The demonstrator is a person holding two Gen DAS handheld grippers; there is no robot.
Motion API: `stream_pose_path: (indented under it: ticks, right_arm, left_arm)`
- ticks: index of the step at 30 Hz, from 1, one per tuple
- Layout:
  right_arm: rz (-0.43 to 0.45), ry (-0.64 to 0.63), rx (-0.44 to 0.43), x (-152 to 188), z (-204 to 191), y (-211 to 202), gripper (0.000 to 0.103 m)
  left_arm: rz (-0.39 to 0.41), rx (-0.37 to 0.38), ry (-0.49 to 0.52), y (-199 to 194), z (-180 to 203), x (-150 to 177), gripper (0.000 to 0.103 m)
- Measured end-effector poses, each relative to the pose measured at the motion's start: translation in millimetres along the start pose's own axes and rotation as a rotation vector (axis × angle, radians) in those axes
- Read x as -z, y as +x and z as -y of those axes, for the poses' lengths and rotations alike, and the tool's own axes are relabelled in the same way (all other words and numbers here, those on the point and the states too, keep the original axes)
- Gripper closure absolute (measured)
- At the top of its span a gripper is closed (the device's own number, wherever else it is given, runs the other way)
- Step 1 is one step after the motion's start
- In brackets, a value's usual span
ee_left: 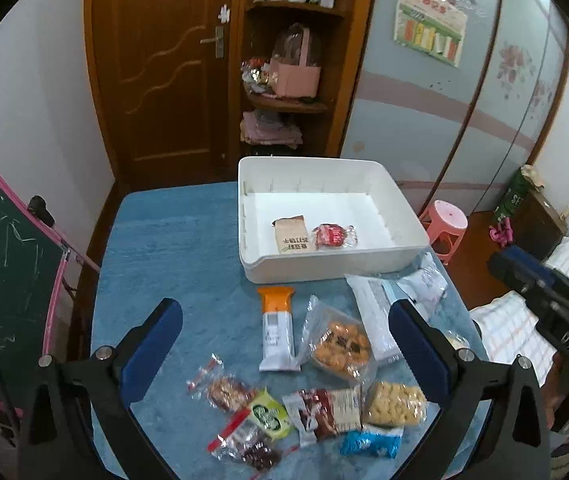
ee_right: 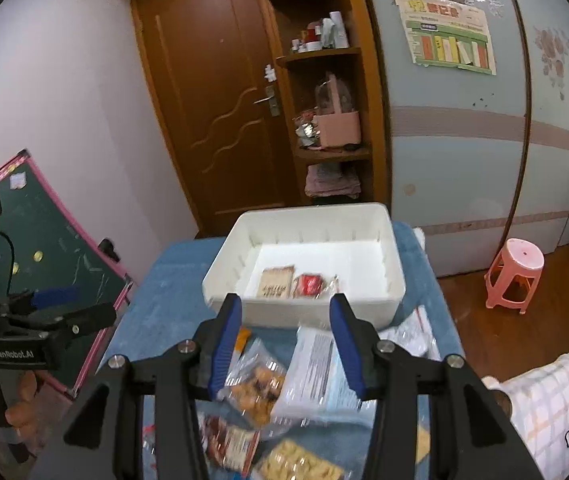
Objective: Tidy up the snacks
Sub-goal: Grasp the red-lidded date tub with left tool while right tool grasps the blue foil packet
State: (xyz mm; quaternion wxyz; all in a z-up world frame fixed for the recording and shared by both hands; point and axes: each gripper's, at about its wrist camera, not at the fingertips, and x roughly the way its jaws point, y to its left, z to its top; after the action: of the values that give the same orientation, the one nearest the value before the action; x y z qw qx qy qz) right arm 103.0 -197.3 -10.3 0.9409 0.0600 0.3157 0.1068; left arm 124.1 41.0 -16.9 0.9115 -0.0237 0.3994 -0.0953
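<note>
Left wrist view first: the left tool (ee_left: 284, 344) hangs wide open over the blue counter (ee_left: 172, 248), holding nothing. The white bin (ee_left: 324, 268) sits upper centre of the frame, and inside it, toward the near wall, there's a brown packet (ee_left: 290, 234) with a red-wrapped snack (ee_left: 333, 236) just to its right. The rest of the snacks are spread loose in the lower middle: an orange-topped bar (ee_left: 277, 328), a clear pack of cookies (ee_left: 338, 345) beside it, a long white packet (ee_left: 372, 312) to the right, then a green packet (ee_left: 269, 418), a brown-and-white wrapper (ee_left: 326, 414), a yellowish cracker pack (ee_left: 394, 403) and a blue packet (ee_left: 370, 442) near the bottom edge. The right tool's black body pokes in at the right edge.

Right wrist view: the right tool (ee_right: 286, 344) is also open and empty, fingers apart over the cookie pack (ee_right: 256, 390) and the white packet (ee_right: 312, 376) in the lower middle. The bin (ee_right: 304, 312) is at centre frame with the brown packet (ee_right: 277, 280) and red snack (ee_right: 310, 285) still side by side. The left tool (ee_right: 54, 300) shows at the left edge, and a pink stool (ee_right: 514, 274) stands on the floor to the right.
</note>
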Motion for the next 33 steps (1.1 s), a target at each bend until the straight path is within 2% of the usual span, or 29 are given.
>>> stream_pose_path:
  ticks: [1, 4, 5, 7, 9, 11, 18, 23, 25, 29, 33]
  right_arm:
    - [-0.008, -0.010, -0.009, 8, -3, -4, 0.054]
    - [-0.020, -0.051, 0.007, 34, -13, -13, 0.034]
    - [-0.011, -0.068, 0.005, 44, -16, -18, 0.033]
    - [-0.004, -0.102, 0.018, 60, -22, -24, 0.033]
    - [-0.008, -0.124, 0.026, 74, -26, -29, 0.033]
    - [-0.008, -0.136, 0.018, 85, -28, -33, 0.033]
    - [-0.019, -0.165, 0.020, 114, -32, -40, 0.033]
    - [-0.066, -0.169, -0.014, 131, -30, -31, 0.033]
    - [-0.100, -0.186, -0.015, 140, -30, -22, 0.033]
    - [-0.175, -0.198, -0.057, 156, -31, -5, 0.033]
    - [-0.264, -0.210, -0.097, 173, -33, 14, 0.034]
  left_arm:
    - [0.010, 0.009, -0.006, -6, 0, 7, 0.000]
    - [0.006, 0.038, -0.031, -18, -3, 35, 0.000]
    - [-0.015, 0.032, -0.039, -18, -5, 45, 0.000]
    - [-0.043, 0.031, -0.049, -13, -8, 60, 0.001]
    - [-0.065, 0.006, -0.070, -8, -14, 78, 0.005]
    - [-0.083, -0.019, -0.086, -4, -21, 91, 0.006]
    - [-0.061, -0.072, -0.121, -2, -37, 130, 0.006]
    - [-0.062, -0.121, -0.096, 5, -39, 150, 0.006]
    - [-0.101, -0.126, -0.108, 16, -42, 158, 0.006]
    - [-0.223, -0.084, -0.198, 46, -53, 175, 0.006]
    - [-0.306, -0.093, -0.266, 70, -61, 188, 0.006]
